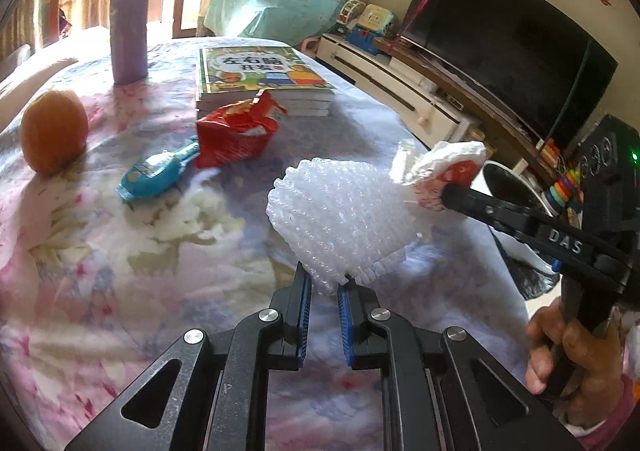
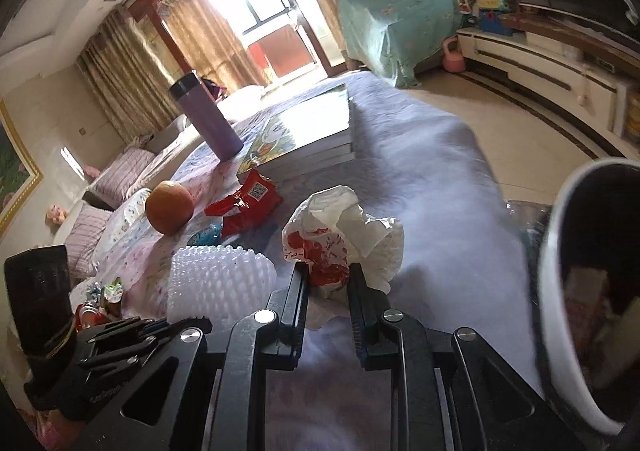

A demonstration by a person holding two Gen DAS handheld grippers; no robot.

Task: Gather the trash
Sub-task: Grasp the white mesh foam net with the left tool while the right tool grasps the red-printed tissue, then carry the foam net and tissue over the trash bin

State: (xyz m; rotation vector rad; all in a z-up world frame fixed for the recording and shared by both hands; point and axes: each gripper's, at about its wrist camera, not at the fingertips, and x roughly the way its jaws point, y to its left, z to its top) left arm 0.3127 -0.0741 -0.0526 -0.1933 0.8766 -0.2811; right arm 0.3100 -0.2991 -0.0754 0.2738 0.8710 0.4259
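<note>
Carrying two pieces of trash toward the bin looks like the step in hand: the left gripper (image 1: 324,285) is clenched on the lower edge of a white foam net (image 1: 336,211), and the right gripper (image 2: 329,279) is clamped on a crumpled white-and-red plastic bag (image 2: 340,235). In the left wrist view the foam net rises from between the blue pads, pinched only at its bottom fringe, with most of it free above the jaws. In the right wrist view the bag bulges up and forward out of the jaws, its red-printed part squeezed between them. Both pieces hang above the flowered cloth (image 1: 120,271) rather than resting on it, and they sit just beside each other. The bin (image 2: 568,291), white-rimmed with a dark inside and some scraps already in it, stands off the table edge just right of the right gripper. The next move, as I judge it, calls for bringing each load over the bin's mouth before letting go; the foam net is light and held by a thin edge, so it may slip. More trash is left on the cloth: a torn red snack wrapper (image 1: 236,131) and a blue wrapper (image 1: 156,171). An orange (image 1: 54,131), a stack of books (image 1: 264,79) and a purple flask (image 1: 130,23) stand beyond.
</note>
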